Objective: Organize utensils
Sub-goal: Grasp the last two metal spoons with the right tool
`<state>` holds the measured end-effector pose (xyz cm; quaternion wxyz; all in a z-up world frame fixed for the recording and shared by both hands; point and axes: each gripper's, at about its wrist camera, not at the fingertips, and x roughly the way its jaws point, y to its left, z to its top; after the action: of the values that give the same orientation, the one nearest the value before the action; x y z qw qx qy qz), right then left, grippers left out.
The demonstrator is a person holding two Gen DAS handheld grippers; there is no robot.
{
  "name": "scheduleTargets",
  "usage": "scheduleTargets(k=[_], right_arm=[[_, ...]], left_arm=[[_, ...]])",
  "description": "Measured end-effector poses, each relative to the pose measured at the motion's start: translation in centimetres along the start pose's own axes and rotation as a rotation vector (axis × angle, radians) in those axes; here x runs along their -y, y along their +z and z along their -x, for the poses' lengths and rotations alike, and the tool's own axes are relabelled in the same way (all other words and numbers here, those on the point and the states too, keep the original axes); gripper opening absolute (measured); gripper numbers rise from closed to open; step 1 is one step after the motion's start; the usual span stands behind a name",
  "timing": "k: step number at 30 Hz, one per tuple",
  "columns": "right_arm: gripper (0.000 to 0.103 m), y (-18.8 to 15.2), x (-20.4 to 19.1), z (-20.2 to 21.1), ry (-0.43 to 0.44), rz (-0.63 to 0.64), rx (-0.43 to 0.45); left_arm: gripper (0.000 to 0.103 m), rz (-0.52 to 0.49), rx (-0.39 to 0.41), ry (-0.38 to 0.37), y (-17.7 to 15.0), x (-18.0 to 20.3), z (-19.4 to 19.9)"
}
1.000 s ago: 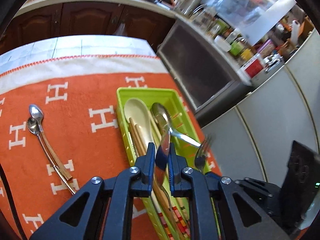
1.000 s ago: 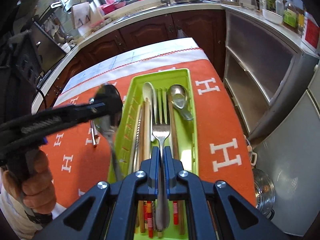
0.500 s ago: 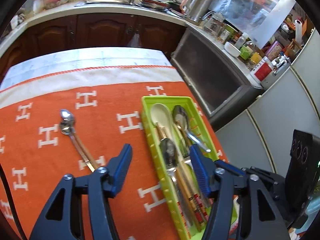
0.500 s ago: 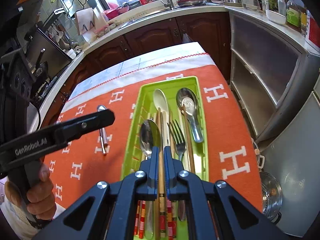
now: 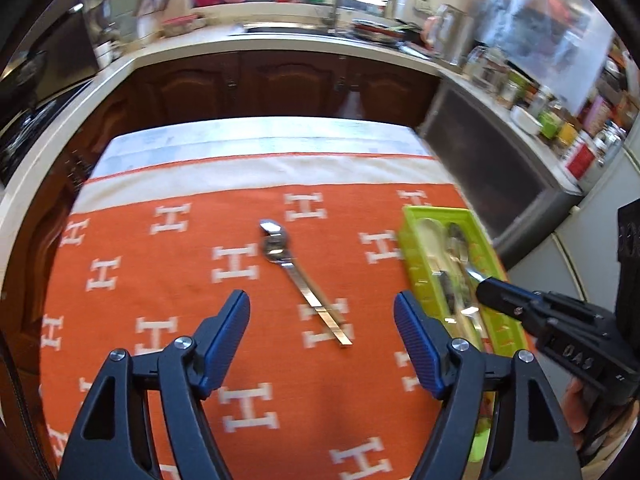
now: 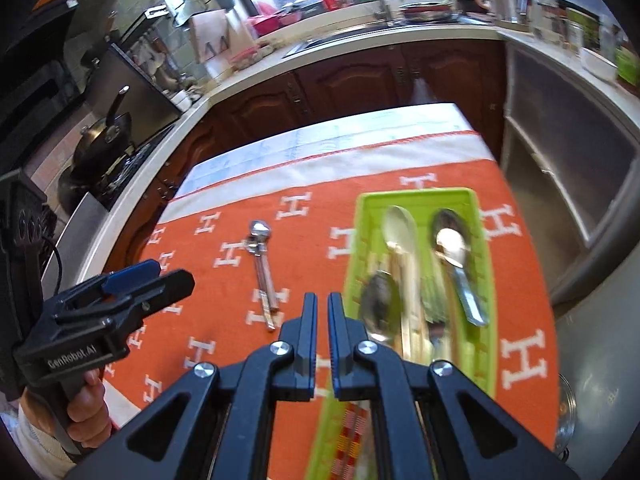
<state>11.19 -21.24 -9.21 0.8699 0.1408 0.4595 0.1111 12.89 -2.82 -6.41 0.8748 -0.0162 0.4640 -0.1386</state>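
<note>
Left tongs (image 5: 322, 318) just opened wide, empty, above spoons (image 5: 296, 272); right tongs (image 6: 322, 320) together beside tray (image 6: 486, 280).

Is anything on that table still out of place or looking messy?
Yes. Two small spoons lie loose on the orange cloth, one overlapping the other, apart from the green tray where the other utensils already lie. Nothing looks spilled or broken.
</note>
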Motion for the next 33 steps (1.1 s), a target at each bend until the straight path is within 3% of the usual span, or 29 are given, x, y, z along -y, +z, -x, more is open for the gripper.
scheduleTargets(k=[11,20,33], right_arm=[[0.005,3.4,-4.8,-9.5,0.062,0.078,-0.182],[0.005,3.4,-6.2,-16.2,0.014,0.114,-0.318],[0.010,2.8,-8.3,-17.6,-0.073,0.276,-0.349]], left_arm=[[0.073,0.075,-0.052,0.173,0.3,-5.9,-4.4],[0.073,0.133,-0.089,0.139,-0.3,-8.6,-7.1],[0.073,0.184,-0.116,0.085,-0.7,-10.3,-8.8]])
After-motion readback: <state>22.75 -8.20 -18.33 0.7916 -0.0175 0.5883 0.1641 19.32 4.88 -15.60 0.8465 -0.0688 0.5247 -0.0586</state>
